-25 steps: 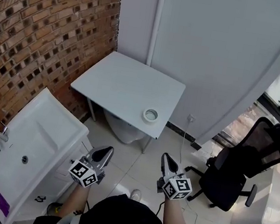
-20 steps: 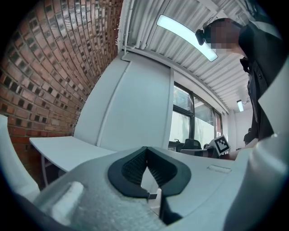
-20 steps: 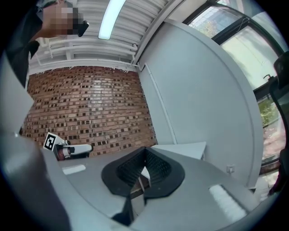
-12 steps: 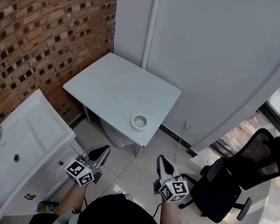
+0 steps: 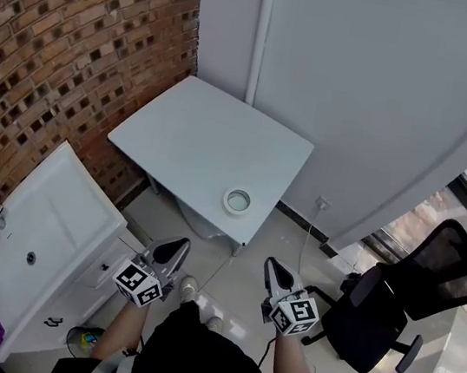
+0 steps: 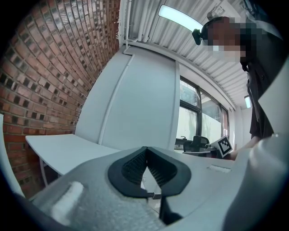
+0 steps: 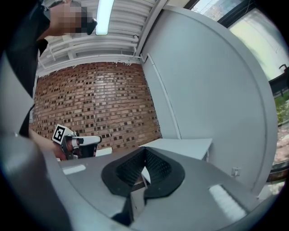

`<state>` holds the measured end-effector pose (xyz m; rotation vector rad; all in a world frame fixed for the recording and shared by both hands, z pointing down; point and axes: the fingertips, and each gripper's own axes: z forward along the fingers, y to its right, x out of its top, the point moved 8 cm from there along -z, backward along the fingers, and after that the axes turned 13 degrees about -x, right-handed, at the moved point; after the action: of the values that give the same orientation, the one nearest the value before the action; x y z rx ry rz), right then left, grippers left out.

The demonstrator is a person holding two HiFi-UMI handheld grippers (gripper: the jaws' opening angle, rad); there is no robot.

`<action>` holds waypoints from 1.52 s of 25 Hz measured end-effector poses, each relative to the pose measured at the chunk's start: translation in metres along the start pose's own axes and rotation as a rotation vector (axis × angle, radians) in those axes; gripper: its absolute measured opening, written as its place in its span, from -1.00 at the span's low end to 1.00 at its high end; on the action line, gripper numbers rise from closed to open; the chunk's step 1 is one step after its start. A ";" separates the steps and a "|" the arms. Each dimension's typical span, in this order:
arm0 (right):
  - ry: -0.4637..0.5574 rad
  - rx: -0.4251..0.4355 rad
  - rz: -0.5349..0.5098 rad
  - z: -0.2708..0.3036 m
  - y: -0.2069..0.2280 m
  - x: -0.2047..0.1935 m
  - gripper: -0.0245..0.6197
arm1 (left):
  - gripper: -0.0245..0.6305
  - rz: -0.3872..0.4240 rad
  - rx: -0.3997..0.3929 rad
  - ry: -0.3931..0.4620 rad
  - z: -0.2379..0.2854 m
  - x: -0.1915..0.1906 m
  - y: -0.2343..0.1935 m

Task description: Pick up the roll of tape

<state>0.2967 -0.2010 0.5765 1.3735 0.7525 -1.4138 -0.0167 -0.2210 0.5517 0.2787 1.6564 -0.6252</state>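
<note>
Trainee: Tape first: where does the roll of tape (image 5: 236, 200) sit?

Coach: It lies flat on the grey table (image 5: 191, 135), close to the near right corner, with its hole facing up. Nothing else shows on the table.

Trainee: And the 2 grippers?

Coach: Both hang over the floor on the near side of the table, well apart from the roll. On the left gripper (image 5: 176, 248) and the right gripper (image 5: 274, 269) alike, the fingers (image 6: 132, 168) are pressed together with nothing between them.

Trainee: Which 1 should reach?

Coach: The roll lies about midway between their lines, so I judge either can serve. Pick 1 and keep the other back, out of its path.

Trainee: How do I do the reach well?

Coach: Spread the fingers before you arrive, not over the roll. Come in above the near edge and tip the gripper down. Put 1 finger into the hole and 1 outside the ring. Close on the wall, then lift straight up.

Trainee: What could go wrong?

Coach: A flat roll probably slides when nudged, and the table edge is just beside it. So touch it only with both fingers placed.
</note>
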 end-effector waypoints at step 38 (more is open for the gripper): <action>-0.094 -0.021 -0.337 0.199 -0.002 0.038 -0.86 | -0.92 0.010 -0.139 -0.070 0.080 0.026 -0.196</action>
<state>0.2293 -0.3921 0.5729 1.1917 0.9662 -1.7135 -0.0558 -0.4303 0.5684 0.1623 1.6216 -0.5041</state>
